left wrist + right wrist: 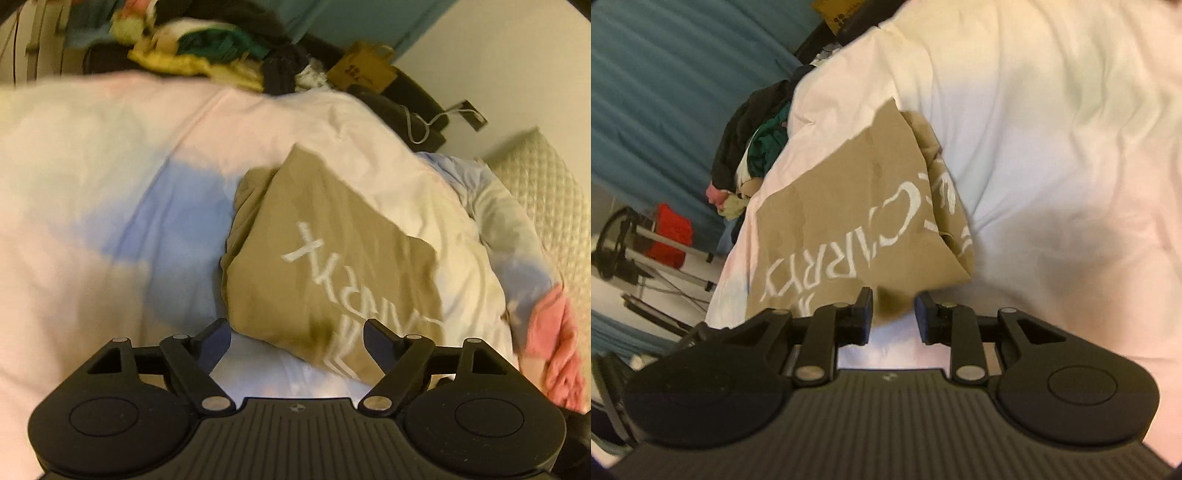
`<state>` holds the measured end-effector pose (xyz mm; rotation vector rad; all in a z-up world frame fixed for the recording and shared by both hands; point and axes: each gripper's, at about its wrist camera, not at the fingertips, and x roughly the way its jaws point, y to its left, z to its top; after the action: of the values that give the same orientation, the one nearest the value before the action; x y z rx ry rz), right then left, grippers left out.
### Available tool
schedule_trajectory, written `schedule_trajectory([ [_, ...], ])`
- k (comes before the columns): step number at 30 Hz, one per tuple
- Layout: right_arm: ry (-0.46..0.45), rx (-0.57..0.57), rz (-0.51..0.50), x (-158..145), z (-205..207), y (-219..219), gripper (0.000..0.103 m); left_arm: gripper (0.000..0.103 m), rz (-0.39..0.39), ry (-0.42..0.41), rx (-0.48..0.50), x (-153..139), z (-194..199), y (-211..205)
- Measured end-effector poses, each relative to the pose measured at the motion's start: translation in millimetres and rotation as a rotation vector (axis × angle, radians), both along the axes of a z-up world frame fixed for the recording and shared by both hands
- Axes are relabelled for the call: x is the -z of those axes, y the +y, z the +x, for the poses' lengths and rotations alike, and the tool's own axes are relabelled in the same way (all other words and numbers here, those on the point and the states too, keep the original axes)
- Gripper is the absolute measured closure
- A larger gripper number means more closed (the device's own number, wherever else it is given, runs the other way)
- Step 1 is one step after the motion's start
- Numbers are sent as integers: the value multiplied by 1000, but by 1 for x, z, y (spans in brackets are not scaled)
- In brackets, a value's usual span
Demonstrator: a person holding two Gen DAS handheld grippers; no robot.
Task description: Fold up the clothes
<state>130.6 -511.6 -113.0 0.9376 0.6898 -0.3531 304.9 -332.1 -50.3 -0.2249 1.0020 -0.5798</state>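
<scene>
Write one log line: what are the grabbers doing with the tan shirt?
left gripper: open | right gripper: open | tan shirt: folded on duvet, unheld

1. Left gripper (295, 341), lower part of the left wrist view: matte black plastic throughout; ribbed centre plate with fine parallel grooves; small round crosshair mark at the plate's top centre.
2. Round black housings at lower left and lower right, each with a raised disc; angled link arms joined by silver rivets; triangular cut-outs in the outer links.
3. Right gripper (893, 315), lower part of the right wrist view: same black ribbed plate, discs, silver rivets; fingers (865, 314) short, blocky, dark blue-black on the inner faces.
</scene>
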Motion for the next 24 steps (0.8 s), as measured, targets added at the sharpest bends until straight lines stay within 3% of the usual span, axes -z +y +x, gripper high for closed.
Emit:
schedule_trajectory([
  [5,-67,-60,-119,-62,-46,29,75,18,7,-131,28,-71,-61,30],
  [7,-100,-86,-179,-88,-62,43,69,17,5,-194,45,-99,-87,41],
  [9,-145,-108,-249,-114,-77,58,38,14,12,-253,55,-126,-112,51],
  [11,-194,-119,-315,-139,-95,75,22,13,15,-313,69,-149,-137,61],
  [14,-239,-137,-405,-167,-119,98,22,0,-4,-401,62,-180,-173,83],
  [20,-302,-163,-534,-196,-162,139,22,0,-29,-546,28,-213,-240,130],
  [24,-336,-185,-610,-198,-185,166,22,0,-35,-635,-12,-224,-284,161],
])
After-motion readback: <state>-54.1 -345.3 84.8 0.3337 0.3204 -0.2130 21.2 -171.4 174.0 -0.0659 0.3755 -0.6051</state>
